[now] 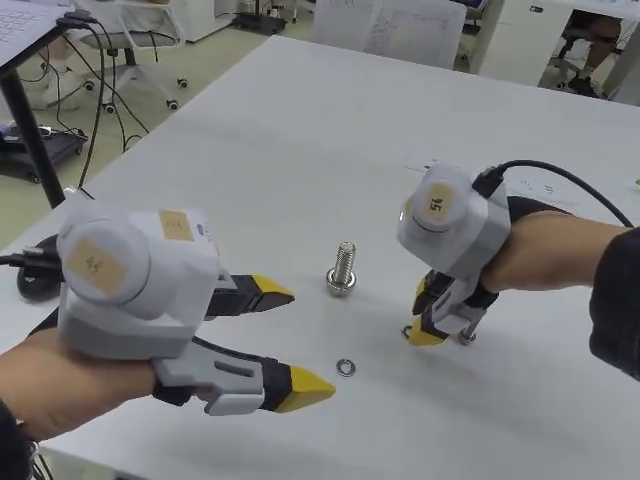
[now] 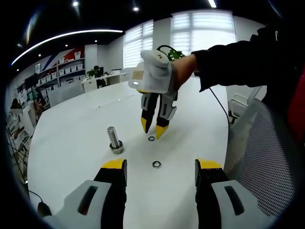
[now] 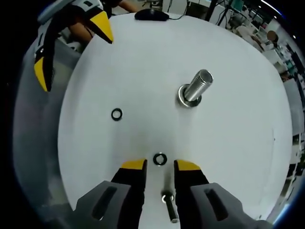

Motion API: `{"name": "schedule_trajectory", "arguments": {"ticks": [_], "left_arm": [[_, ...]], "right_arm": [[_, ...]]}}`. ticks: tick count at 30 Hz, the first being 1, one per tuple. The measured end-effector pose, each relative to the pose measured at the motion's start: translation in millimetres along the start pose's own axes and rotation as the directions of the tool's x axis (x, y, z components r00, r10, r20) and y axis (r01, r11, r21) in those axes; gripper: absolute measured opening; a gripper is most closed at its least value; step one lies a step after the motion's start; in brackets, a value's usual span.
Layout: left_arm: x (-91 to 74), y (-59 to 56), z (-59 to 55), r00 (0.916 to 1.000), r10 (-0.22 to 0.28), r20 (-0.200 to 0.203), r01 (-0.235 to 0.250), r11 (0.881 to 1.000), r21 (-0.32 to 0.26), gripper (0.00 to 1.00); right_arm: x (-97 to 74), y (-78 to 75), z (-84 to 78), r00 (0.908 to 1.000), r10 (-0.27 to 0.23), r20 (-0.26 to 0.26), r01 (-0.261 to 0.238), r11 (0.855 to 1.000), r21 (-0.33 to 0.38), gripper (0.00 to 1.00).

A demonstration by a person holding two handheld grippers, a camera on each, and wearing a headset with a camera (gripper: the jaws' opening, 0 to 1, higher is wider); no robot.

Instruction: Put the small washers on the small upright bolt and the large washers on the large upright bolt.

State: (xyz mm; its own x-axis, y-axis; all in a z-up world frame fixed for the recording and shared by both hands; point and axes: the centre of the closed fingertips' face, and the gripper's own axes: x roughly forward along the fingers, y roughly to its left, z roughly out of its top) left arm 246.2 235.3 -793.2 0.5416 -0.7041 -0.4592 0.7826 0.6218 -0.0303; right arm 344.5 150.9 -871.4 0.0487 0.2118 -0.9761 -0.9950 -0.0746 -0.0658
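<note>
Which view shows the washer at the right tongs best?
Right gripper view: the washer lies flat and whole just ahead of the right tongs. The left gripper view shows it tiny beneath those tongs; the head view mostly hides it behind them.

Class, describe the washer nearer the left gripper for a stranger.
On the white table, find the big upright bolt. The washer lies flat on the person's side of it. Unlike the other washer, beside the small bolt, it lies alone.

Grey L gripper point(image 1: 305, 340), R gripper point(image 1: 422, 315); yellow tips point(image 1: 308, 387)
</note>
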Motion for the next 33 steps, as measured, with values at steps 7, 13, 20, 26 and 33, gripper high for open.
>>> {"name": "schedule_trajectory", "arguments": {"ticks": [7, 13, 20, 26, 33], "left_arm": [[0.2, 0.1, -0.1, 1.0000, 0.000, -0.002, 0.000, 1.000, 0.000, 0.57], [-0.4, 0.3, 0.2, 1.0000, 0.001, 0.000, -0.001, 1.000, -0.003, 0.57], [-1.2, 0.2, 0.0, 1.0000, 0.000, -0.001, 0.000, 1.000, -0.003, 0.57], [-1.5, -0.3, -0.5, 1.0000, -0.001, -0.002, 0.001, 1.000, -0.003, 0.57], [-2.4, -0.9, -0.5, 1.0000, -0.002, -0.001, 0.002, 1.000, -0.004, 0.57]], "right_arm": [[3.5, -0.8, 1.6, 0.9999, 0.011, 0.000, -0.011, 1.000, 0.006, 0.22], [5.5, 0.6, 1.4, 0.9998, 0.021, -0.004, -0.021, 1.000, 0.014, 0.21], [6.1, 0.8, 0.8, 0.9997, 0.025, -0.004, -0.025, 0.999, 0.021, 0.19], [6.0, 4.0, 0.9, 0.9991, 0.042, -0.002, -0.042, 0.999, 0.035, 0.18], [6.4, 3.7, 1.4, 0.9991, 0.042, 0.006, -0.042, 0.998, 0.045, 0.16]]}}
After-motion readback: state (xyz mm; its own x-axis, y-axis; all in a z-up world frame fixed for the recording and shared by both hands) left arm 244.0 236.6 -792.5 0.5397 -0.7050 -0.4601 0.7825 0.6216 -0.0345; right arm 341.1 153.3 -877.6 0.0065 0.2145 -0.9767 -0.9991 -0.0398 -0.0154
